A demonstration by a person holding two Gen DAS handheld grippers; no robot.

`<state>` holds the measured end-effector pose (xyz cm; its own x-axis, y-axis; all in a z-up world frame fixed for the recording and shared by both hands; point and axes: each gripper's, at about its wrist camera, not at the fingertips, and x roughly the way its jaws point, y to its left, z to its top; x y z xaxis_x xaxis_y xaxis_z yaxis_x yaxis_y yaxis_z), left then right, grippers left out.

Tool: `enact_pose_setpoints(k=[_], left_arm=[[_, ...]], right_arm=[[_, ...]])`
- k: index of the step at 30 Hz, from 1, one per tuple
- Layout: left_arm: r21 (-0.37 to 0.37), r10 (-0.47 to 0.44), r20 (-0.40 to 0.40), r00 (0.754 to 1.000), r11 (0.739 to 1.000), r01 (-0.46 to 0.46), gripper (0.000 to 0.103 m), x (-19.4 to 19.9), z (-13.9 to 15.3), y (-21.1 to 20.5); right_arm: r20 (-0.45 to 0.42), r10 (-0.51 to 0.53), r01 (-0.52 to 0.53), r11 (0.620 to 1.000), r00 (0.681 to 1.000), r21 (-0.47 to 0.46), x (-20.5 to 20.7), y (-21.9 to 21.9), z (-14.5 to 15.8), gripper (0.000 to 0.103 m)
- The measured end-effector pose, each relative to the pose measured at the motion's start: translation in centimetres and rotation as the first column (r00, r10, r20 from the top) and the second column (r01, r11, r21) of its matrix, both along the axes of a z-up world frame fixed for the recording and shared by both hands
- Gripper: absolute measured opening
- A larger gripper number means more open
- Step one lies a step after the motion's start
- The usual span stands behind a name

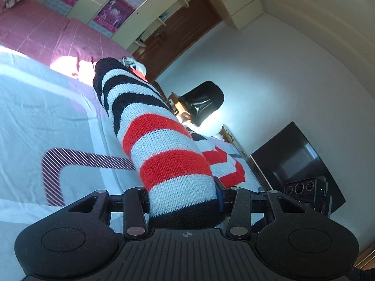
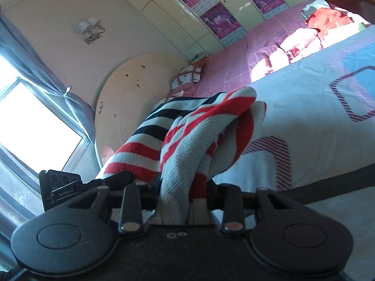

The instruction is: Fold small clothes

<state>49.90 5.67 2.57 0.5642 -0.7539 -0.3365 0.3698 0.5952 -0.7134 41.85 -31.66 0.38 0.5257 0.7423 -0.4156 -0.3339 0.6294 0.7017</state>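
Note:
A small knit sweater (image 1: 164, 149) with white, red and navy stripes hangs over the bed. My left gripper (image 1: 185, 201) is shut on its navy-edged end, and the knit stretches away from it as a taut roll. My right gripper (image 2: 182, 196) is shut on a bunched white and red part of the same sweater (image 2: 194, 135). The fingertips of both grippers are hidden by the cloth. The other gripper's body shows at the right edge of the left wrist view (image 1: 307, 192) and at the left of the right wrist view (image 2: 61, 187).
The bed has a white sheet with purple striped squares (image 1: 54, 117) and a pink quilt (image 1: 46, 30) beyond it. More small clothes (image 2: 328, 23) lie in a pile on the far side. A black chair (image 1: 204, 105) and a dark screen (image 1: 297, 161) stand by the wall. A window (image 2: 35, 126) is at left.

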Motion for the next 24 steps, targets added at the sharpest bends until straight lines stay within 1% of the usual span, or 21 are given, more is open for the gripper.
enact_pose_setpoints(k=[4, 7, 14, 18, 21, 24], left_arm=[[0.024, 0.021, 0.025, 0.999, 0.999, -0.022, 0.043, -1.5, 1.8, 3.6], [0.03, 0.049, 0.033, 0.998, 0.998, -0.05, 0.043, -3.0, 2.4, 7.0], [0.037, 0.135, 0.031, 0.99, 0.99, -0.136, 0.043, -6.2, 2.5, 14.8], [0.022, 0.191, 0.006, 0.982, 0.981, -0.191, 0.043, -7.8, 1.0, 19.4], [0.003, 0.229, -0.028, 0.973, 0.973, -0.229, 0.043, -8.6, -0.8, 22.3], [-0.006, 0.263, -0.069, 0.962, 0.964, -0.264, 0.043, -9.2, -3.2, 24.2]], right_arm=[[0.019, 0.027, -0.027, 1.0, 0.999, 0.002, -0.6, 3.3, 1.1, 0.034], [0.025, 0.052, -0.052, 0.999, 0.998, 0.005, -0.8, 6.4, 1.5, 0.034], [0.016, 0.131, -0.131, 0.991, 0.991, 0.013, -0.7, 14.0, 1.4, 0.034], [0.002, 0.189, -0.189, 0.982, 0.982, 0.005, -0.1, 18.9, 0.8, 0.034], [-0.022, 0.223, -0.224, 0.975, 0.974, 0.001, 0.2, 21.8, 0.0, 0.034], [-0.055, 0.254, -0.255, 0.967, 0.966, -0.003, 0.4, 24.4, -1.3, 0.034]])
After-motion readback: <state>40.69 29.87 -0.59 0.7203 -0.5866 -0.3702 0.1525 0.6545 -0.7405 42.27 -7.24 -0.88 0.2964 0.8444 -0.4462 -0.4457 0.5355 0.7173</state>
